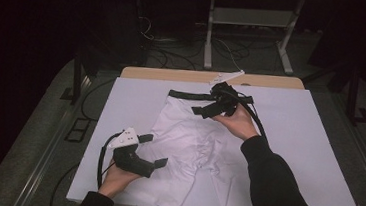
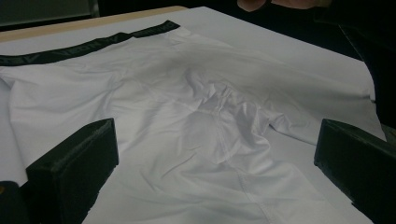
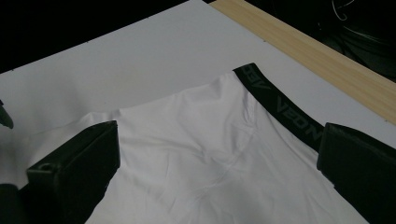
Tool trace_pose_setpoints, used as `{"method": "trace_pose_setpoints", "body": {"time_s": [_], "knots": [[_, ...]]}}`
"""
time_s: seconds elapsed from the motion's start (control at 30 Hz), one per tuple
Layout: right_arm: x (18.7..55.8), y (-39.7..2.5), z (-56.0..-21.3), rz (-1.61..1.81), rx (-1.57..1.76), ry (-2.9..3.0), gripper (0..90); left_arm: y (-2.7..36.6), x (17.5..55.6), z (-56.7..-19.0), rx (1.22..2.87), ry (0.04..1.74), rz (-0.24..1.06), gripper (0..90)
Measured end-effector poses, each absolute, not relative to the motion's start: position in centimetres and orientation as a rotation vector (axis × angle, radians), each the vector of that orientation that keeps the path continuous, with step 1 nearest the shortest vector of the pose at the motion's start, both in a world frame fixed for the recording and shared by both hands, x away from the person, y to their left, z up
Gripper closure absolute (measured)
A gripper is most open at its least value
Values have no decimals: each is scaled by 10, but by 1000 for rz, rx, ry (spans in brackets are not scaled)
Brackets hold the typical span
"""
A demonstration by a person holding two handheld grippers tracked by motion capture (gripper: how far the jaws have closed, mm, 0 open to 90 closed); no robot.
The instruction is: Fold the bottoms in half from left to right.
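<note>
High view: a pair of white shorts (image 1: 187, 143) lies flat on a white board (image 1: 121, 102) at the middle of the frame, its black waistband (image 1: 186, 95) toward the top and its two leg openings toward the bottom edge. The long axis of the garment thus runs from top to bottom of the frame, with a patch of creases at the crotch near the centre. The right gripper (image 1: 210, 111) hovers over the upper right part of the cloth, just below the waistband; its jaws stand wide apart and hold nothing. The left gripper (image 1: 154, 150) sits at the lower left, at the edge of the left leg; its jaws are likewise spread and empty.

Left gripper view: the creased crotch seam (image 2: 219, 105) lies straight ahead between the parted jaws, and the waistband (image 2: 84, 46) crosses the upper left of the frame.

Right gripper view: the waistband (image 3: 285, 109) runs diagonally from the upper middle to the right jaw, with the wooden table edge (image 3: 299, 46) beyond it at the upper right.

Judgement: the right gripper is nearer the waistband, the left nearer the leg hem, so each end of the long axis has its own gripper for a fold or a pull to smooth the cloth.
</note>
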State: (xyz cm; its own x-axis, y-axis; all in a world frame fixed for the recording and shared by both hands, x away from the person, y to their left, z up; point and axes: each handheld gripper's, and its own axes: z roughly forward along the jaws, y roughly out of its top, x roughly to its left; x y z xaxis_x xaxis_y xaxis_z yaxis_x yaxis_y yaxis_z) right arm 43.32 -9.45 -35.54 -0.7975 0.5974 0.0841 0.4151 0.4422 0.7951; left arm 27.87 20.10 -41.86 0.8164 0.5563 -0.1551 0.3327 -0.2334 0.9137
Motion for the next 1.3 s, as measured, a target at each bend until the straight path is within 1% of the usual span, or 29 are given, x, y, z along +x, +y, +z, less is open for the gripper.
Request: {"method": "trace_pose_setpoints", "body": {"time_s": [0.3,0.73,1.3], "knots": [[443,-82,-360,1266,885,2501,0,201,279,-419,1843,678,238,0],[458,-59,-381,1236,895,2532,0,203,279,-419,1834,682,236,0],[474,-33,-393,1229,911,2537,0,204,279,-419,1830,679,235,0]]}}
